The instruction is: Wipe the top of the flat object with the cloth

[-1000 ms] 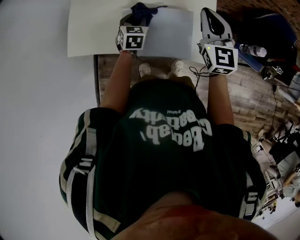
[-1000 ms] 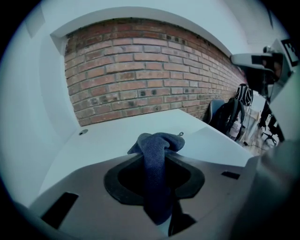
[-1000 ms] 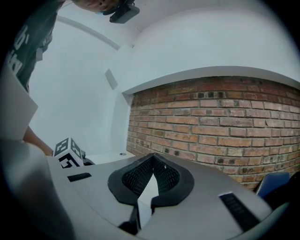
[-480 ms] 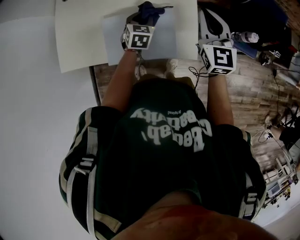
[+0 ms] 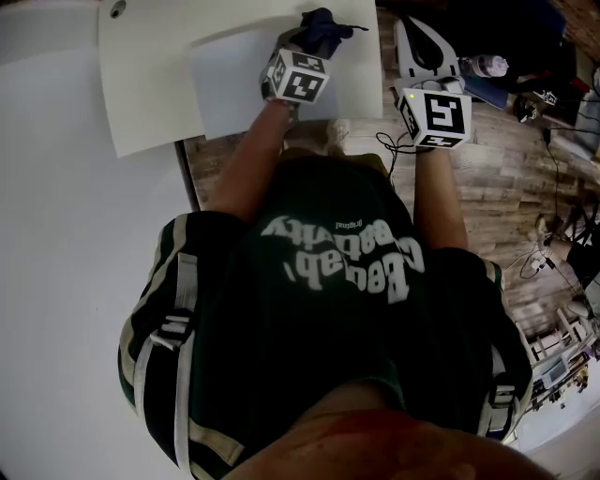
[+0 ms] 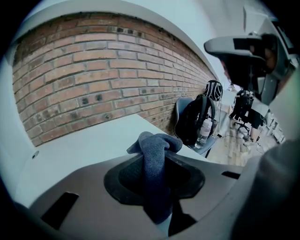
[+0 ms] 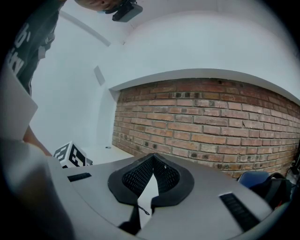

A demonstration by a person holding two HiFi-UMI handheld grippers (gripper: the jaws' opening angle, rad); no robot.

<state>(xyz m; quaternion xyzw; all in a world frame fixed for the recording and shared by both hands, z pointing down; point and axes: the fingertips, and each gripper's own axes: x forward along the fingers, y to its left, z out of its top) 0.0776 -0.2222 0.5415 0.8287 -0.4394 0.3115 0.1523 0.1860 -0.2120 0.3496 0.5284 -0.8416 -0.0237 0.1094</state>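
Observation:
A pale flat sheet (image 5: 234,84) lies on the white table (image 5: 141,103). A dark blue cloth (image 5: 323,23) rests bunched on the sheet's far right corner, and my left gripper (image 5: 314,36) is shut on it. In the left gripper view the cloth (image 6: 157,173) hangs pinched between the jaws of the left gripper (image 6: 157,159), with its end folded over the top. My right gripper (image 5: 420,39) hovers off the table's right edge, above the floor. In the right gripper view the right gripper (image 7: 151,164) is shut with nothing held.
A black backpack (image 6: 194,124) and a water bottle (image 5: 487,66) sit on a blue chair right of the table. A brick wall (image 6: 93,70) stands behind the table. Wooden floor with cables (image 5: 553,234) lies to the right. A cable hole (image 5: 117,9) marks the table's far left.
My left gripper has slid the cloth to the right along the far edge of the sheet. The right gripper has stayed beside the table.

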